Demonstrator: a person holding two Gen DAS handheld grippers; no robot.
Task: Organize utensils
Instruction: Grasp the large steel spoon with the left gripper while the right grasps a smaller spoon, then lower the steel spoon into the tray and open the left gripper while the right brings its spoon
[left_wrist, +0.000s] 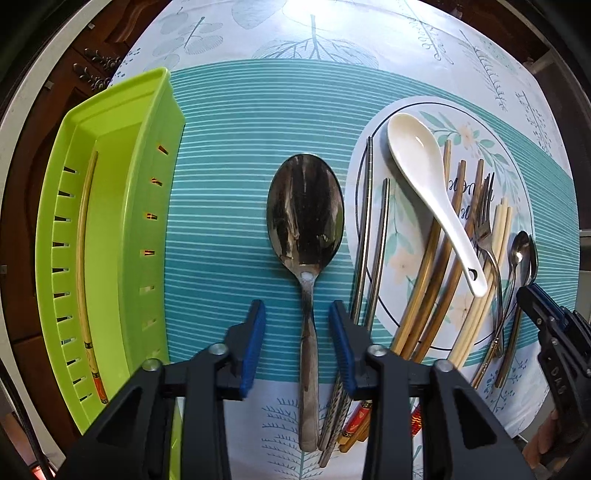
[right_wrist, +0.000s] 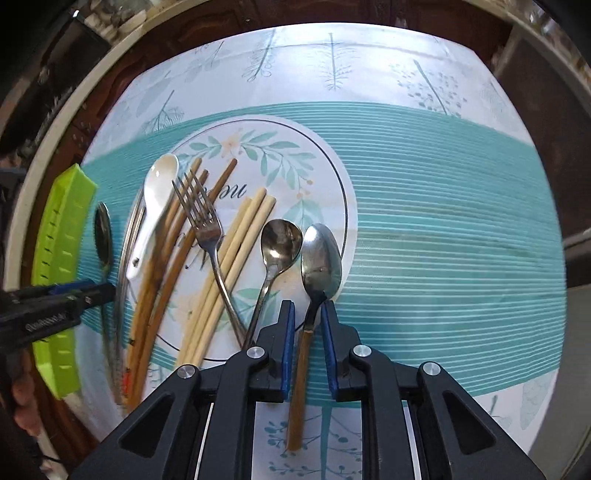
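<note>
A large steel spoon (left_wrist: 306, 221) lies on the teal cloth, its handle between the open jaws of my left gripper (left_wrist: 297, 314). A green slotted tray (left_wrist: 122, 206) at left holds one chopstick (left_wrist: 84, 236). A round floral mat (left_wrist: 517, 192) carries a white ceramic spoon (left_wrist: 424, 177), brown, cream and metal chopsticks, a fork (left_wrist: 485, 229) and a small spoon (left_wrist: 517, 247). In the right wrist view, my right gripper (right_wrist: 307, 314) stands open around the handle of a gold-handled spoon (right_wrist: 320, 258). The fork (right_wrist: 201, 218) and a second small spoon (right_wrist: 280, 240) lie left of it.
The table carries a white and teal leaf-print cloth (right_wrist: 443, 221). Dark wooden furniture surrounds the table edge. The green tray also shows in the right wrist view (right_wrist: 59, 251) at far left, with my left gripper (right_wrist: 88, 291) in front of it.
</note>
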